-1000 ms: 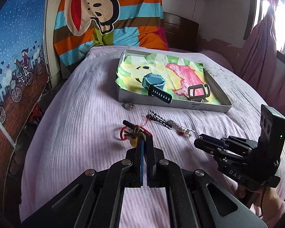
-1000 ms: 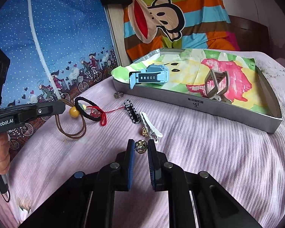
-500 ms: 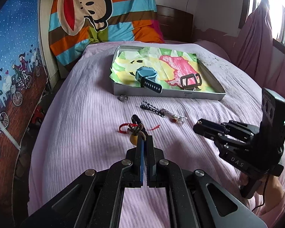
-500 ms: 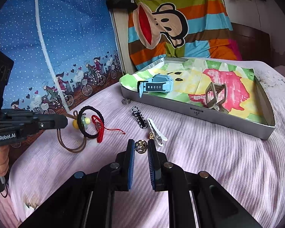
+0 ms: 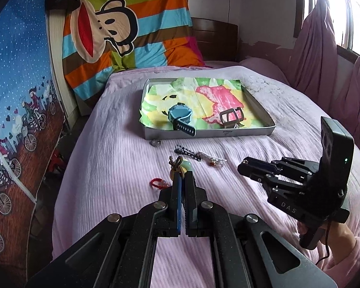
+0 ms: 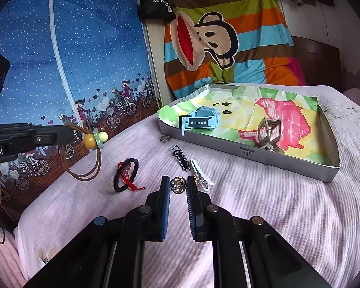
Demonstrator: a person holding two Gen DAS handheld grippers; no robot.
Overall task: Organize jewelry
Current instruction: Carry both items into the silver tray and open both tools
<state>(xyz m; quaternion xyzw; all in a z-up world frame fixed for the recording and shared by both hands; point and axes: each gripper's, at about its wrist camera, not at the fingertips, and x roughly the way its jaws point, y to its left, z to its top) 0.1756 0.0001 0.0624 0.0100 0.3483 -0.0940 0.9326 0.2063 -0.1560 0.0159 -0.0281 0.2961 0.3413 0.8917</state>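
Note:
My left gripper [image 5: 183, 175] is shut on a brown cord necklace with a yellow bead [image 6: 90, 141] and holds it in the air above the bed; the cord loop hangs below. A black and red bracelet [image 6: 126, 174] lies on the bedspread under it, also seen in the left wrist view [image 5: 158, 183]. My right gripper [image 6: 177, 184] is open, low over the bed, with a small gold knot bead [image 6: 178, 185] between its fingertips. A grey tray [image 6: 252, 154] with colourful paper holds a blue watch [image 6: 201, 120] and a grey hair claw [image 6: 270, 133].
A black and white striped hair clip [image 6: 181, 159], a white clip [image 6: 201, 174] and a small silver ring [image 6: 165, 138] lie on the pink bedspread before the tray. A blue cartoon curtain hangs at the left and a striped monkey pillow stands behind the tray.
My left gripper has lifted the necklace higher. The black and red bracelet has slipped off it and now lies on the bed. The right gripper has stayed over the gold bead.

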